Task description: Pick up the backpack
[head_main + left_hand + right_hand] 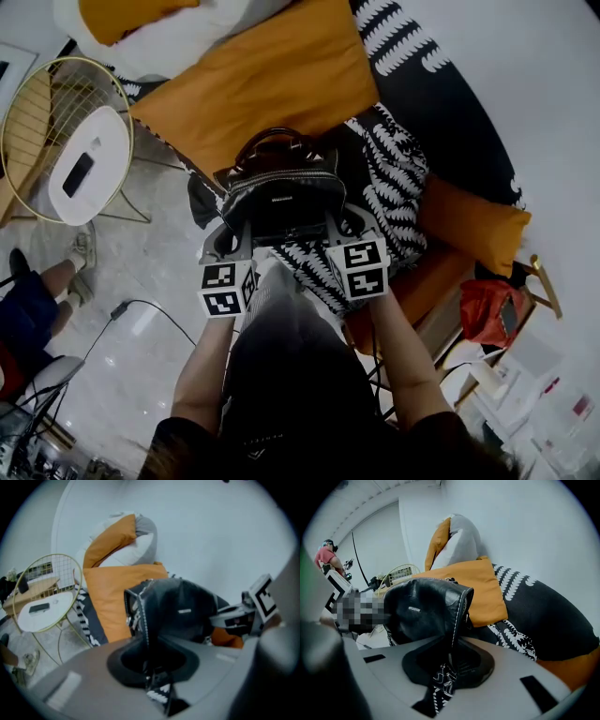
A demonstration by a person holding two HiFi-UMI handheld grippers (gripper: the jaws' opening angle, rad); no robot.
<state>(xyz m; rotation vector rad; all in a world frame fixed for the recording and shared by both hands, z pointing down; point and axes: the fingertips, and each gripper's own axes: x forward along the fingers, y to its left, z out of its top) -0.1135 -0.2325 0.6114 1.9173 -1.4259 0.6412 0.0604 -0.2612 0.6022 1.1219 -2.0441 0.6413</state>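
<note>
**Both grippers clamped on backpack at sofa front edge**

The black backpack [284, 199] sits between the two grippers at the front edge of the sofa, top handle pointing away from the person. The left gripper [234, 246] is clenched on the bag's left side edge. In the left gripper view the stitched seam [144, 620] runs straight down into the closed jaws. The right gripper [345, 234] is clenched on the right side edge, and the right gripper view shows the white-stitched rim [457, 616] pinched the same way. Can't tell whether the bag's base is resting on anything.

Edges:
- The handle end lies just at the lower border of the big orange cushion [272, 80].
- The black-and-white leaf throw [394, 178] touches the bag's right side and runs under the right gripper.
- A smaller orange cushion [473, 225] lies further right, apart from the bag.

Open room:
- The marble floor [150, 281] to the left of the bag is free apart from a thin cable [141, 305].
- The round wire side table [37, 141] stands well apart on the left.
- A bystander's feet [80, 262] are near the table's base.
- The right side is cramped by the throw and cushions.
</note>
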